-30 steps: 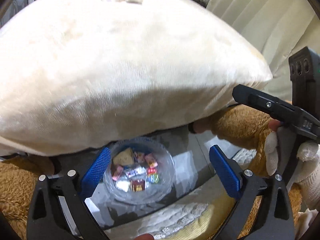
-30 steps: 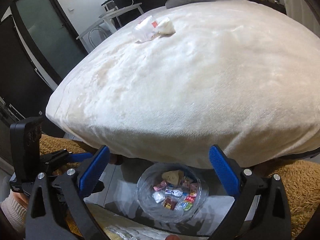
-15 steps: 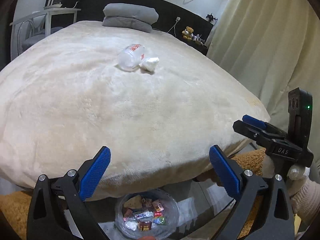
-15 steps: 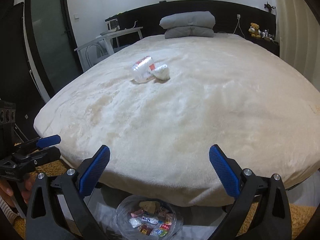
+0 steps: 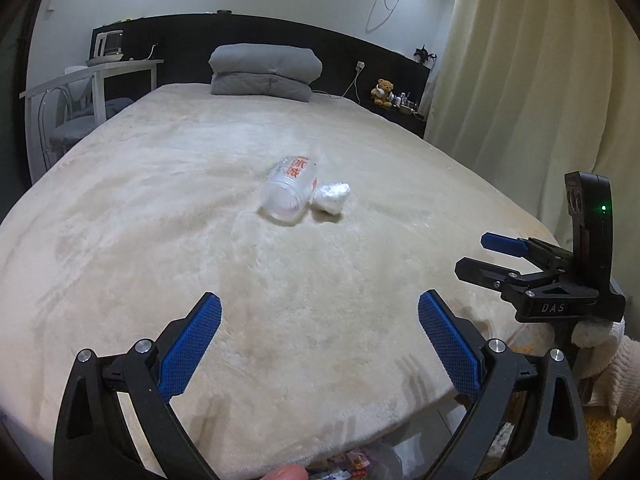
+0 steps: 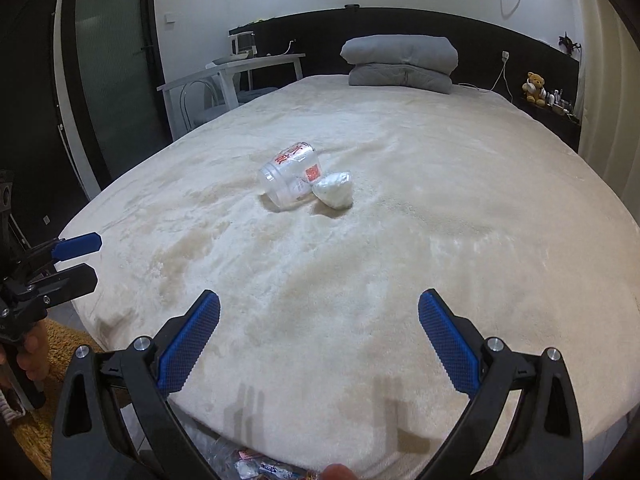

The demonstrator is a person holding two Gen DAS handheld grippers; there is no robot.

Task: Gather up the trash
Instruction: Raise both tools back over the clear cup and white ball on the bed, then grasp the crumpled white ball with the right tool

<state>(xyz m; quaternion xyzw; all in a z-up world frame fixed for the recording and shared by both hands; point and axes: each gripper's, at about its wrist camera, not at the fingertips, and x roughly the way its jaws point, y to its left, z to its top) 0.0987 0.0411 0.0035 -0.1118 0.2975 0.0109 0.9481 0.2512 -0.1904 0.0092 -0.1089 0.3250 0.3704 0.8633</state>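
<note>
Where the plush cream bedspread [image 5: 200,208] dips mid-bed, a clear ribbed plastic cup [image 5: 290,188] lies toppled, touching a crumpled white wad [image 5: 331,197]; my left gripper [image 5: 318,344] and right gripper [image 6: 319,342] gape wide, empty, well short of both.

Clear plastic cup [image 5: 289,192] lies tipped mid-bed; crumpled white wad [image 5: 331,197] touches its side.

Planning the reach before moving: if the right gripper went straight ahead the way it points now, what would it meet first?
Probably the cream bed cover, since the open right gripper angles slightly down. Just left of that line lie the crumpled white wad and the clear plastic cup; depth is uncertain.
</note>
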